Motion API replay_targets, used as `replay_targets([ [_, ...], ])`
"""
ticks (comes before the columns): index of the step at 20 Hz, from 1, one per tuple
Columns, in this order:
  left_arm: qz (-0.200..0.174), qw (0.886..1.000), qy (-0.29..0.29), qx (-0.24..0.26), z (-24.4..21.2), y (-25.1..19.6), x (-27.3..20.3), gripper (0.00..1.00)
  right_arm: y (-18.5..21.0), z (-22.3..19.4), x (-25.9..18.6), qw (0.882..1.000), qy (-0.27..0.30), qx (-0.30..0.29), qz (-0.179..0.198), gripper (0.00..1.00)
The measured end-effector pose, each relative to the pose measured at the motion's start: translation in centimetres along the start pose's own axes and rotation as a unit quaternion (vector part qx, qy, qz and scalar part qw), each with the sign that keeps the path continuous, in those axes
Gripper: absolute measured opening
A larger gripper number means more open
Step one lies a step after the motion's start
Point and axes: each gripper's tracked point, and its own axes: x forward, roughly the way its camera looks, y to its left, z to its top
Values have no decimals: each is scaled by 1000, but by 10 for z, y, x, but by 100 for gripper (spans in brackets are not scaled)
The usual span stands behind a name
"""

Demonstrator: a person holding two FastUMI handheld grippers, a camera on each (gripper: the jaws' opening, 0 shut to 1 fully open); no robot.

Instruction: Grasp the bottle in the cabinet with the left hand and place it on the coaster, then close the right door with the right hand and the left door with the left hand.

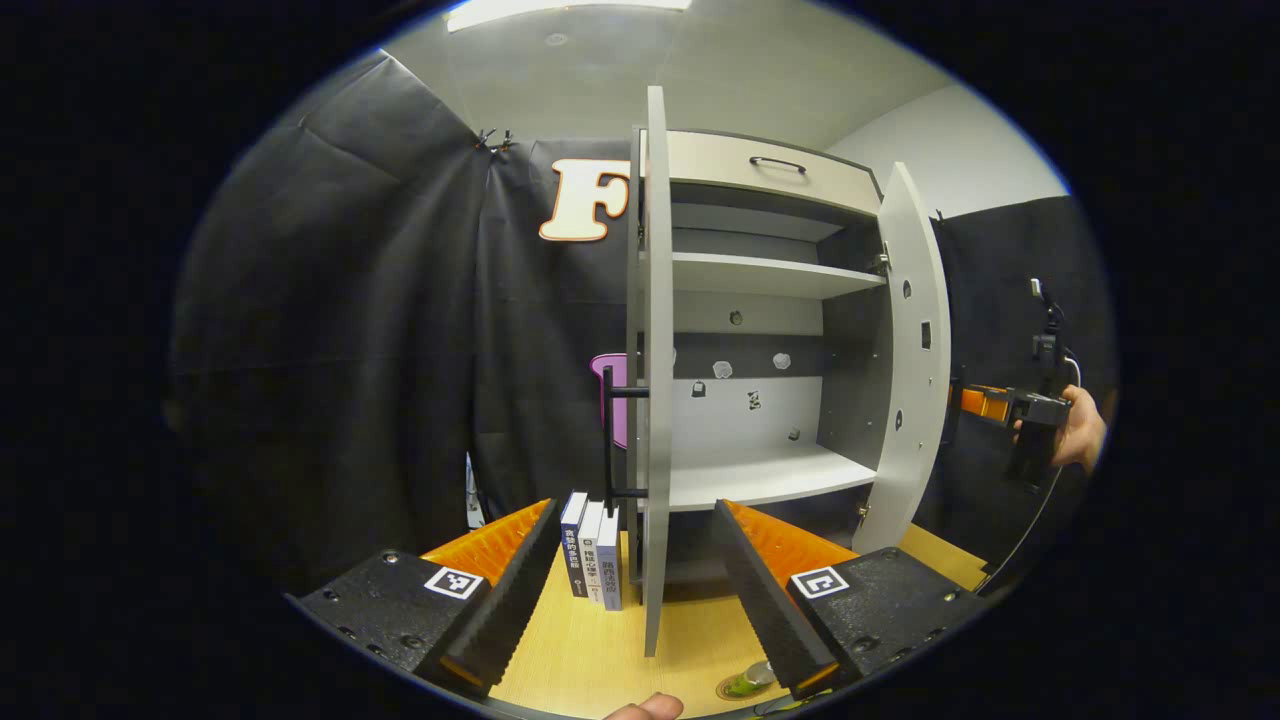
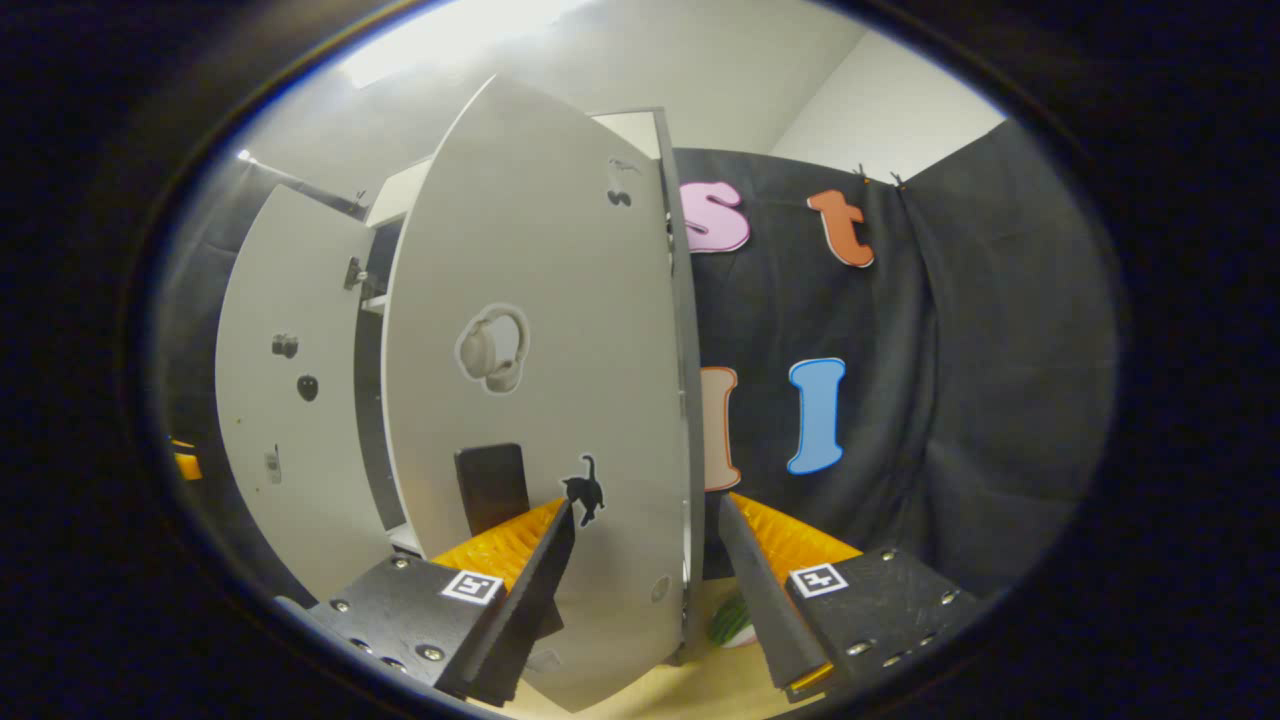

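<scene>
Between the spread left tongs (image 1: 640, 590), the left door's (image 1: 656, 400) edge stands end-on, untouched.
Right tongs (image 2: 640, 590) also gape, straddling the right door's (image 2: 540, 400) edge without pressing it. Three books (image 1: 592, 548) stand beside the cabinet (image 1: 770, 480) on the worktop (image 1: 590, 650); the green bottle (image 1: 748, 682) sits on its coaster (image 1: 726, 691) near the left tongs.

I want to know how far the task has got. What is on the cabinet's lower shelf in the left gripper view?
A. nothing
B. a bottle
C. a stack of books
A: the lower shelf lies bare between the two open doors, with the books on the table outside.
</scene>
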Motion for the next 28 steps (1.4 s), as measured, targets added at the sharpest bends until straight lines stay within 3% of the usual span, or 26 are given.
replay_targets([
  [4, 12, 1000, 5, -4, -3, 18, 4, 94, 34, -2, 6, 1000, -2, 3, 26, 86],
  [6, 17, 1000, 3, -7, -1, 28, 6, 96, 46, 2, 10, 999, -12, 11, 39, 92],
  [11, 39, 999, 4, -10, -4, 60, 7, 94, 39, -17, 23, 1000, 7, 9, 1, 96],
  [20, 93, 996, 18, 4, -14, 131, 28, 94, 54, -13, 22, 1000, -12, 11, 13, 96],
  [24, 96, 995, 15, -1, -16, 148, 54, 96, 49, -10, 21, 1000, -15, 19, 0, 96],
  [28, 74, 997, -4, -10, -8, 145, 82, 94, 47, -6, 8, 1000, -22, 13, -14, 96],
])
